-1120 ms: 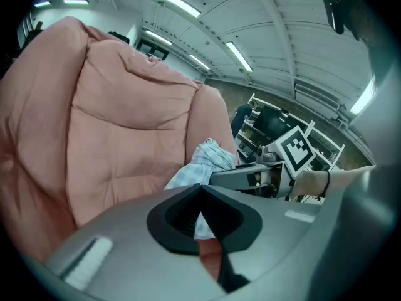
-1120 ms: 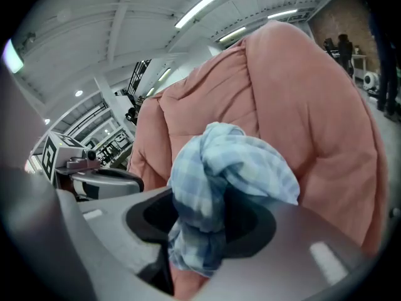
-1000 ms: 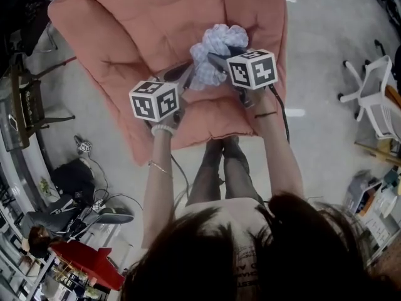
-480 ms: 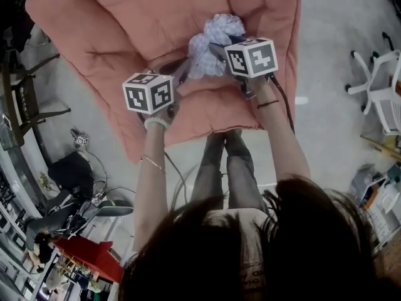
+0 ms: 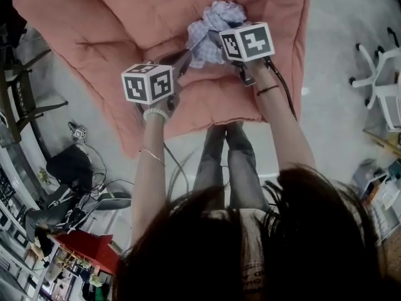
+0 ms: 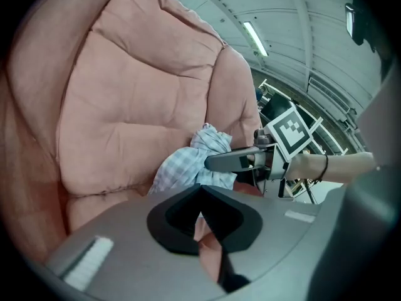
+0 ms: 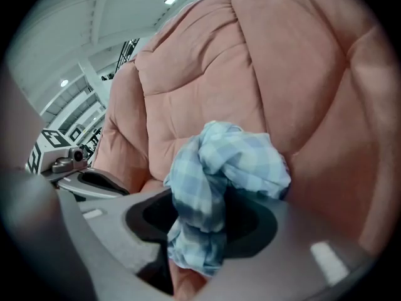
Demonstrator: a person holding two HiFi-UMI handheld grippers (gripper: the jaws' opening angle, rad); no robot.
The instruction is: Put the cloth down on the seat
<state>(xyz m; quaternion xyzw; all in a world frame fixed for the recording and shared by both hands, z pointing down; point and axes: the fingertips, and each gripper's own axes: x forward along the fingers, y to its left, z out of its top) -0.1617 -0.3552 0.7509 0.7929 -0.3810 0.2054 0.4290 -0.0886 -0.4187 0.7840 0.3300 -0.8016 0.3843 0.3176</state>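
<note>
A blue-and-white checked cloth (image 5: 214,22) is bunched up just above the pink padded seat (image 5: 119,30), near the crease where the seat meets its back. My right gripper (image 5: 210,40) grips the cloth (image 7: 219,168) between its jaws, and the jaws are opening slightly. One end of the cloth hangs down through them. My left gripper (image 5: 183,65) hovers beside the cloth (image 6: 188,162) on its left. Its jaws are together with nothing in them. The right gripper (image 6: 220,162) shows in the left gripper view, pointing into the cloth.
The pink chair's front edge (image 5: 207,115) lies just ahead of the person's legs. A white swivel chair (image 5: 379,83) stands on the grey floor at the right. A dark bag and cables (image 5: 72,168) and a red object (image 5: 84,249) lie at the left.
Both grippers and the cloth have moved a little further in over the seat, toward its back. The cloth stays in the right gripper.
</note>
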